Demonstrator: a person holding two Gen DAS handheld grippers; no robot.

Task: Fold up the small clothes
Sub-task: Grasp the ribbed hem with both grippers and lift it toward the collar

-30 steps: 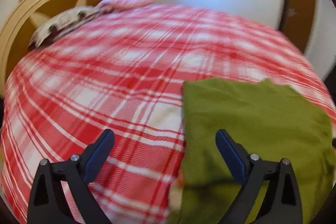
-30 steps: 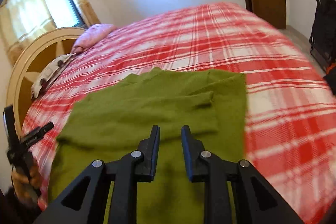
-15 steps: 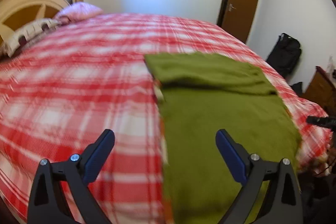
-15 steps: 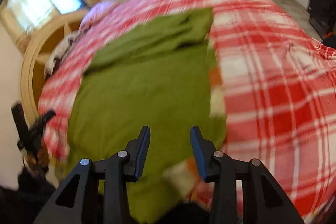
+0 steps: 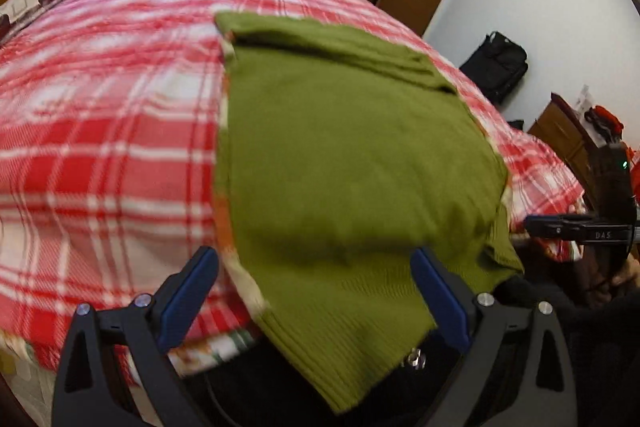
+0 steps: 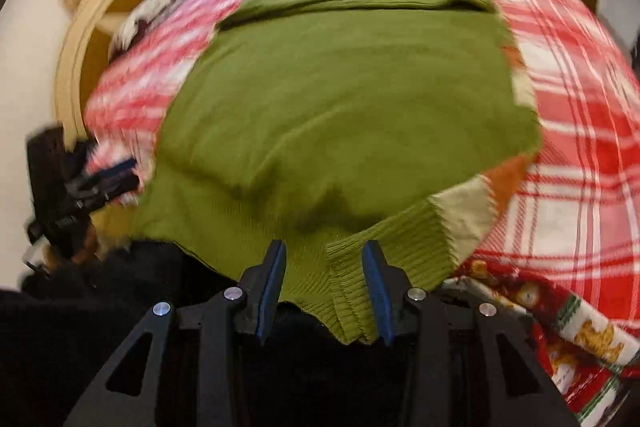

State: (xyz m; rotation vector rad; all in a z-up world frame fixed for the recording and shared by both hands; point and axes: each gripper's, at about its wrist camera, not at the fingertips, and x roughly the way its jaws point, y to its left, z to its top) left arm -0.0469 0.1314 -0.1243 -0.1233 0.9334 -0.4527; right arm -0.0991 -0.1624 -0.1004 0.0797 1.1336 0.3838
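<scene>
The green sweater's [image 6: 352, 115] ribbed hem drops over the bed edge into darkness; motion blur smears the plaid bedspread [image 5: 100, 131]; the left gripper [image 6: 92, 179] shows only blurred, partly hidden beyond the sweater.

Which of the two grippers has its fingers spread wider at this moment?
The left gripper: its blue fingers stand far apart, spanning the green sweater's hem. The right gripper's fingers sit much closer together around the ribbed corner.
</scene>
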